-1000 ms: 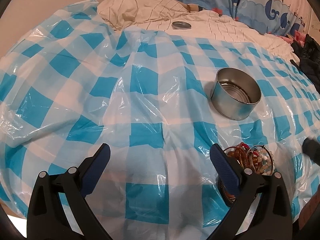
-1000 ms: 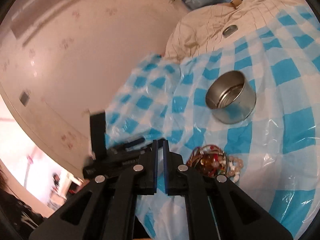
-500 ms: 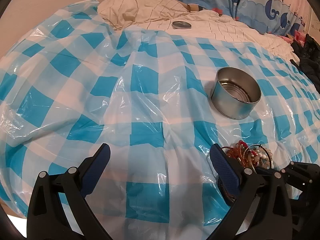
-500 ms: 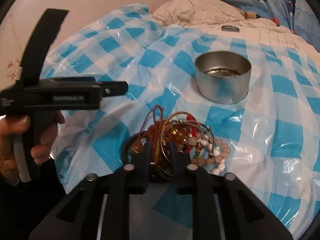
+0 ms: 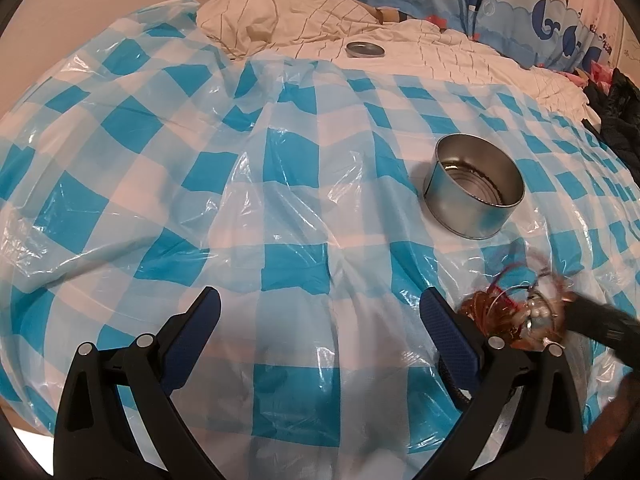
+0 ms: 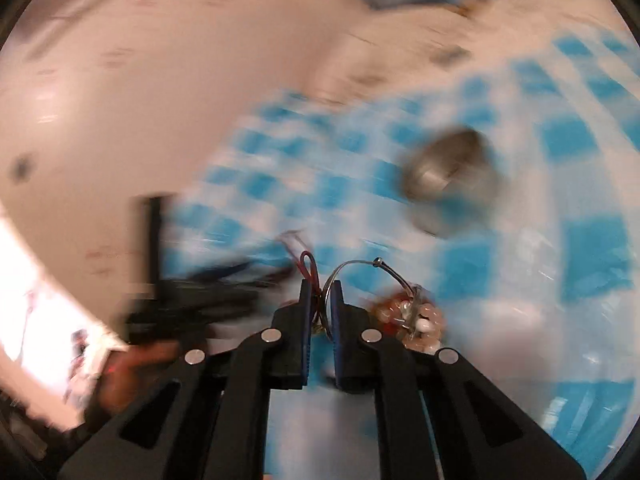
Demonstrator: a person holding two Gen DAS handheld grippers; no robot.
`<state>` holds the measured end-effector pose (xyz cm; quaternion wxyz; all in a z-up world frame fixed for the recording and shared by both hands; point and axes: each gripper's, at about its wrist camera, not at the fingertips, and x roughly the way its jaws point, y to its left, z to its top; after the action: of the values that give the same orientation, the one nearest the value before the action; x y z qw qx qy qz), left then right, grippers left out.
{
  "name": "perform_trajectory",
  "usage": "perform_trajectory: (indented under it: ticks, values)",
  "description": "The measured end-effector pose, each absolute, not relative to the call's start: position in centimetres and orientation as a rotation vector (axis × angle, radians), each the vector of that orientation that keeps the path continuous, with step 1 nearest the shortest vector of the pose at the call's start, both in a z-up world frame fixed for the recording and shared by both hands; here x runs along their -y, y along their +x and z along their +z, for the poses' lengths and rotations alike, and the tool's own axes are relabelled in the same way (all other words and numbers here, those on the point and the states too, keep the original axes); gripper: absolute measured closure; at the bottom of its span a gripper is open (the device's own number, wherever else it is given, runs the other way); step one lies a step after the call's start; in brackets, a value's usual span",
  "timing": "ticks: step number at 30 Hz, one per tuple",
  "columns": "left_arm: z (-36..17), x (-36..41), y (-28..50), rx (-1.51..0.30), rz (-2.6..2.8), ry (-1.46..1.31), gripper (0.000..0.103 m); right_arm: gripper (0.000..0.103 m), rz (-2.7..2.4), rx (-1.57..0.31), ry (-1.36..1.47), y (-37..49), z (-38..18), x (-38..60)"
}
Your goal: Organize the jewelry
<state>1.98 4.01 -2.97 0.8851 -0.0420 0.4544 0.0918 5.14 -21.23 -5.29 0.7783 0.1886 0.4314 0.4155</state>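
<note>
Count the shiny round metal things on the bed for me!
2: an open tin on the checked plastic sheet, and a flat lid farther back on the cream bedding. Others may be hidden.

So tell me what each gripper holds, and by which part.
Right gripper pinches the jewelry bundle by its red cord and wire hoop. Left gripper holds nothing.

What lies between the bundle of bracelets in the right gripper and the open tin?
Nothing visible. The right gripper is shut on the bracelets, and only bare checked plastic sheet lies between them and the open tin. The lid sits far behind.
</note>
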Motion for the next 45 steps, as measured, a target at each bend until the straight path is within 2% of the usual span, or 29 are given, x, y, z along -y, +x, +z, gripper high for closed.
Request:
perform_trajectory:
  ticks: [2, 14, 17, 22, 27, 39, 45]
  values:
    - [-2.9, -4.0, 2.0, -0.945, 0.192, -0.087, 0.007, 0.093, 0.846, -0.987, 0.448, 6.0, -6.6, 21.7]
    - [-3.3, -1.3, 2.6, -0.924, 0.064, -0.039, 0.007, 0.090, 0.808, -1.000, 0.498, 6.2, -6.7, 22.7]
    - [-4.1, 1.6, 3.1, -0.932, -0.002, 0.056, 0.007, 0.080, 0.795, -1.016, 0.506, 6.4, -7.4, 22.8]
    - [-5.1, 5.1, 3.3, -0.904, -0.025, 0.203, 0.007, 0.072, 0.780, -1.033, 0.512, 6.5, -7.7, 23.1]
    - [-5.0, 5.6, 3.5, -0.898, -0.020, 0.218, 0.007, 0.061, 0.760, -1.050, 0.524, 6.8, -8.1, 23.6]
    - [-4.0, 7.2, 1.2, -0.847, -0.168, 0.272, 0.007, 0.052, 0.740, -1.066, 0.547, 7.2, -8.5, 23.9]
    - [-4.6, 6.8, 2.0, -0.877, -0.201, 0.179, 0.007, 0.049, 0.725, -1.070, 0.556, 7.3, -8.6, 24.2]
